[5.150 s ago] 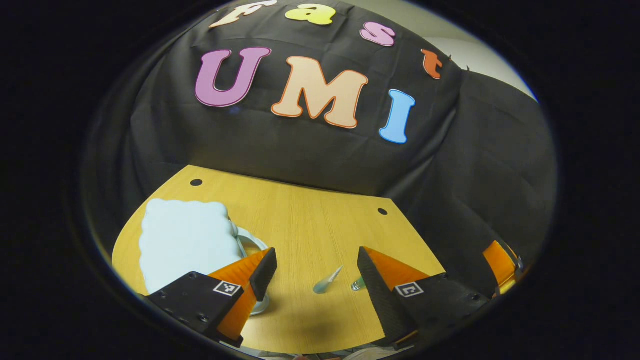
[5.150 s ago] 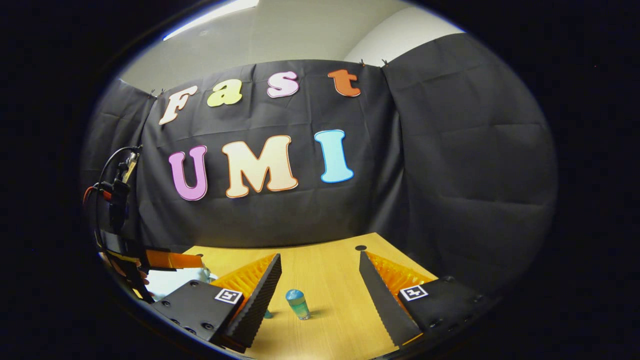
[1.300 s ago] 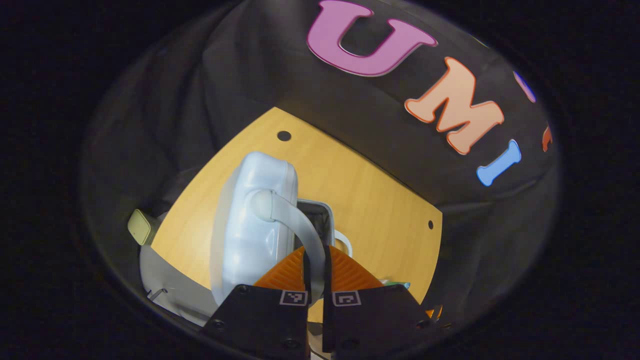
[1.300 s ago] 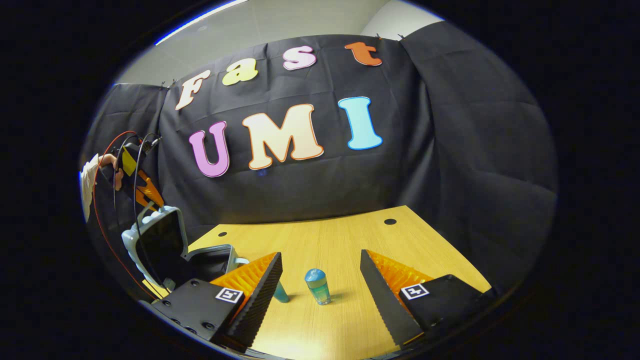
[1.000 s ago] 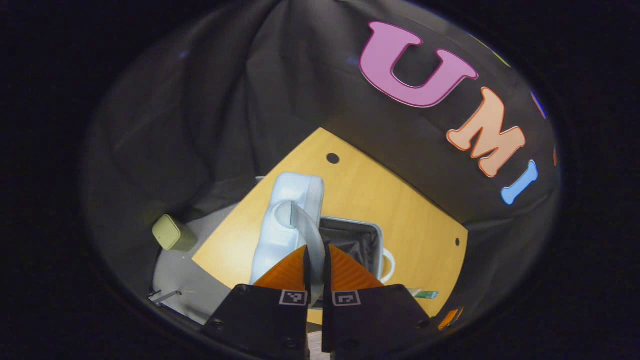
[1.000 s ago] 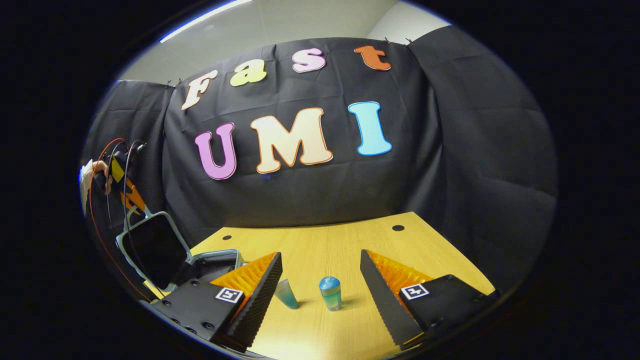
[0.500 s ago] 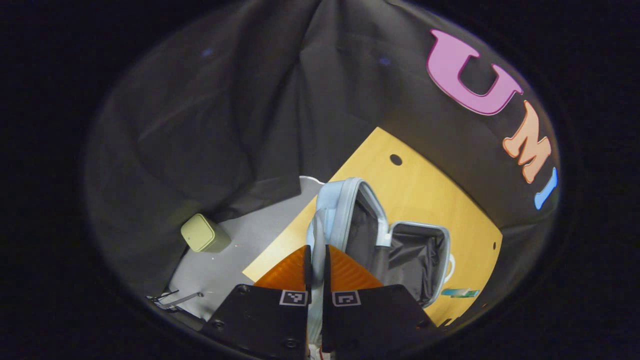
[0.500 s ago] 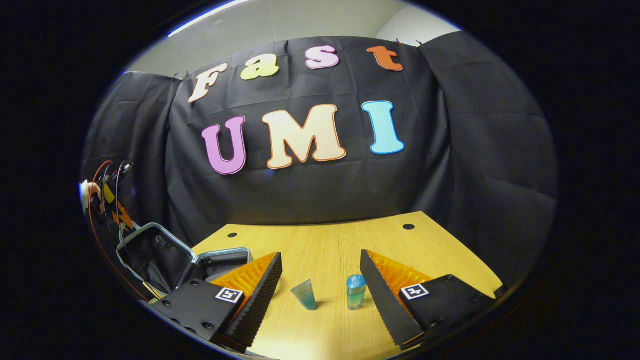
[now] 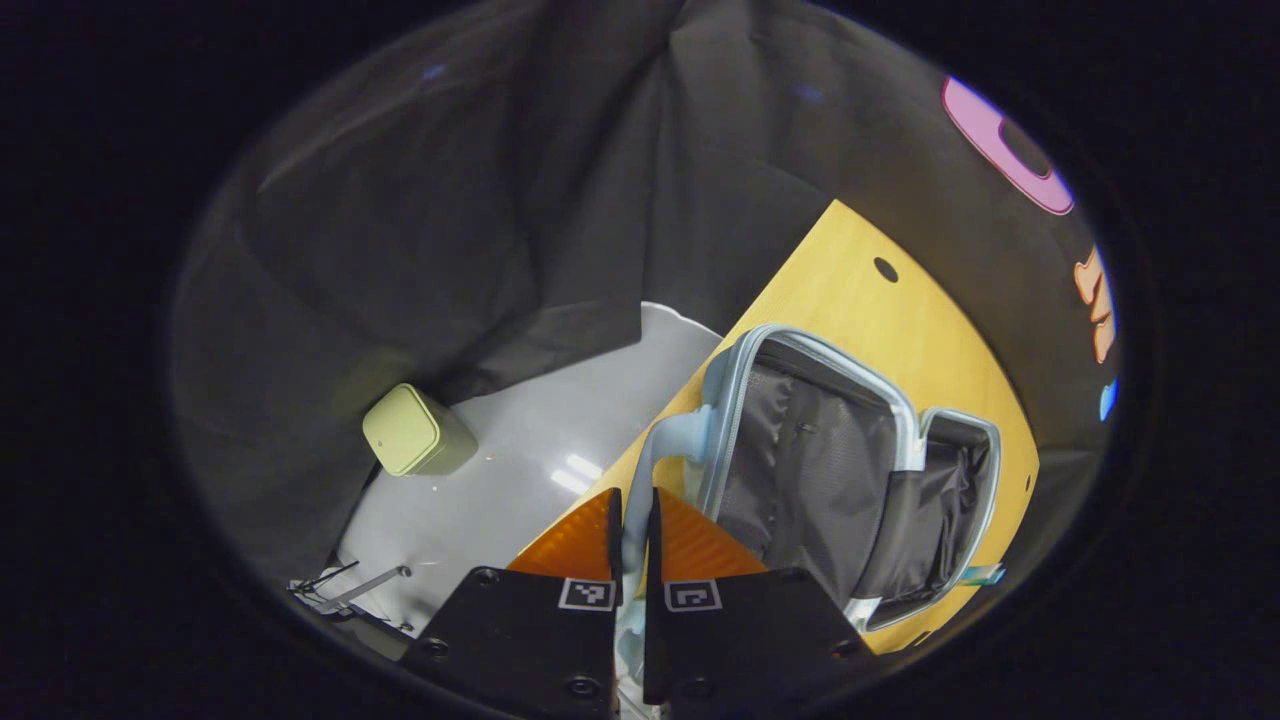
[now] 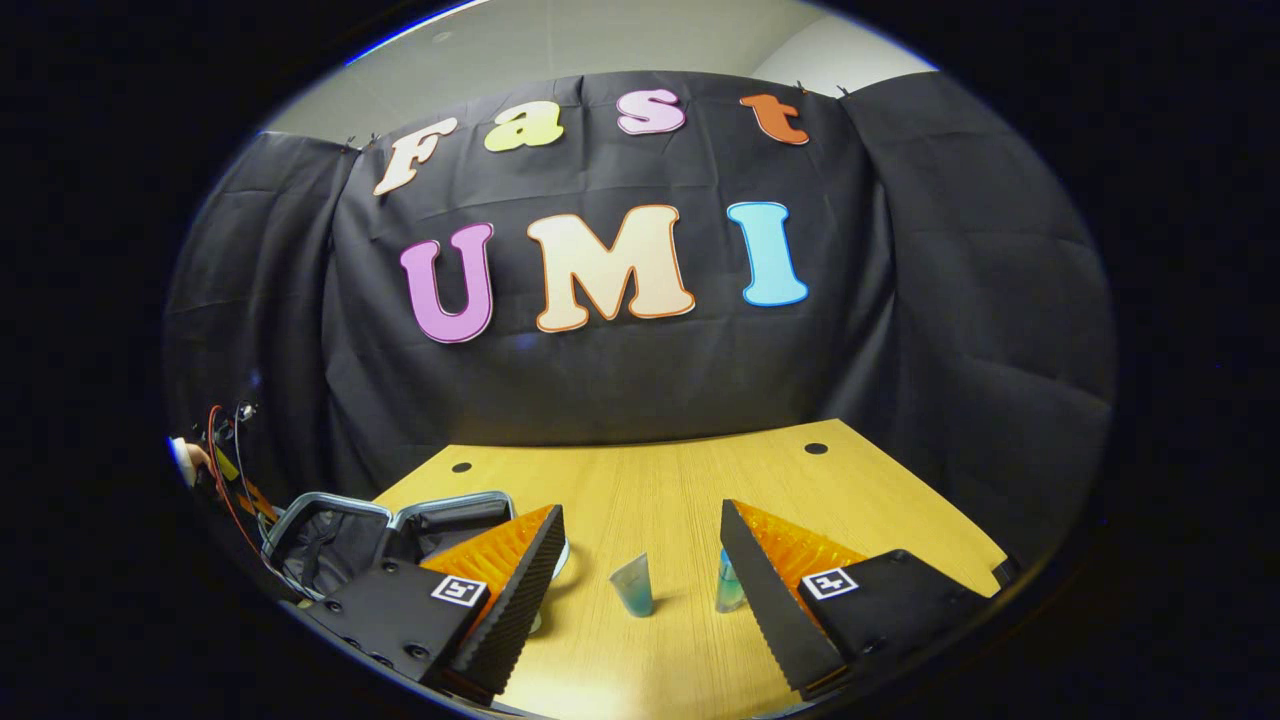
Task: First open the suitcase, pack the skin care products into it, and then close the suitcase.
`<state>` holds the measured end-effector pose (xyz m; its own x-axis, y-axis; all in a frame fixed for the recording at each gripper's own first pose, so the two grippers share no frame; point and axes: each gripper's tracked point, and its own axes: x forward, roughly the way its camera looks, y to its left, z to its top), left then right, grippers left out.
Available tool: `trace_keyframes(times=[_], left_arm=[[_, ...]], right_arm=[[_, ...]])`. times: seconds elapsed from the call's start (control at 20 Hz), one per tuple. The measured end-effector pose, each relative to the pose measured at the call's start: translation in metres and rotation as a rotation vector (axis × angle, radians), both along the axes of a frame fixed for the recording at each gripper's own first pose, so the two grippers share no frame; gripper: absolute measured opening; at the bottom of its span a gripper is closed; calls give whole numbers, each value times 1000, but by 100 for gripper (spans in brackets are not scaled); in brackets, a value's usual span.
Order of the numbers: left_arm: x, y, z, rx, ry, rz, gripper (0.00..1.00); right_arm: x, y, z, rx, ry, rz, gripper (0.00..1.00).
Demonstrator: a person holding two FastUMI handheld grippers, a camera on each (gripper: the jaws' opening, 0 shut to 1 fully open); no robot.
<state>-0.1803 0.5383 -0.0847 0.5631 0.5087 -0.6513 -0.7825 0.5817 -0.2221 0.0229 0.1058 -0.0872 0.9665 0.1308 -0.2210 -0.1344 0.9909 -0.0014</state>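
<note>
In the left gripper view, my left gripper (image 9: 632,495) is shut on the pale blue handle (image 9: 668,438) of the suitcase lid (image 9: 810,470). The lid lies swung back over the table's edge, its dark lining up, hinged to the base half (image 9: 950,490). A small green tube (image 9: 982,573) lies beside the base. In the right gripper view, my right gripper (image 10: 640,520) stands open above the table, nothing between its fingers. A pale teal tube (image 10: 633,585) stands between them, and a teal bottle (image 10: 728,588) is partly hidden behind the right finger. The open suitcase (image 10: 400,525) sits at the left.
The wooden table (image 10: 650,480) has black cloth walls close behind and beside it. Below the table's left edge is grey floor (image 9: 520,470) with a pale green box (image 9: 405,430). A hand and cables (image 10: 215,460) show at the far left.
My left gripper has swung the lid by its handle from upright down and outward, laying the suitcase wide open. The right gripper view has shifted slightly, with the bottle now behind the right finger.
</note>
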Motion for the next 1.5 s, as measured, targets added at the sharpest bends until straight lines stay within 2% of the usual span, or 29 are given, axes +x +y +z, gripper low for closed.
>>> trace_keyframes(times=[0.05,0.15,0.25,0.3,0.45,0.5,0.6,0.75,0.85,1.1,1.25,1.5], left_arm=[[2,3,-6,-8,-1,-1,4],[2,9,-16,-11,5,0,7],[2,5,-16,-6,12,-11,15],[2,5,-14,-1,5,-18,28],[5,0,-4,48,5,-24,100],[7,-5,5,86,15,-26,96],[15,-24,27,173,24,-59,97],[38,-76,64,301,4,-157,96],[58,-128,84,358,-26,-247,96],[122,-269,96,442,-83,-460,96],[169,-363,89,475,-147,-616,96],[244,-477,60,460,-282,-782,96]], right_arm=[[-2,1,-2,-2,4,-5,98],[-6,3,-6,-8,10,-13,95],[-7,3,-10,-11,18,-19,98],[-8,3,-10,-12,18,-22,98],[-4,0,-10,-15,16,-28,98],[-3,-2,-11,-15,18,-30,98],[1,-9,-14,-20,25,-34,98],[7,-22,-19,-27,40,-35,98],[15,-31,-24,-30,56,-29,98],[36,-52,-45,-47,121,34,98],[51,-68,-58,-51,163,74,98],[72,-88,-85,-47,228,135,98]])
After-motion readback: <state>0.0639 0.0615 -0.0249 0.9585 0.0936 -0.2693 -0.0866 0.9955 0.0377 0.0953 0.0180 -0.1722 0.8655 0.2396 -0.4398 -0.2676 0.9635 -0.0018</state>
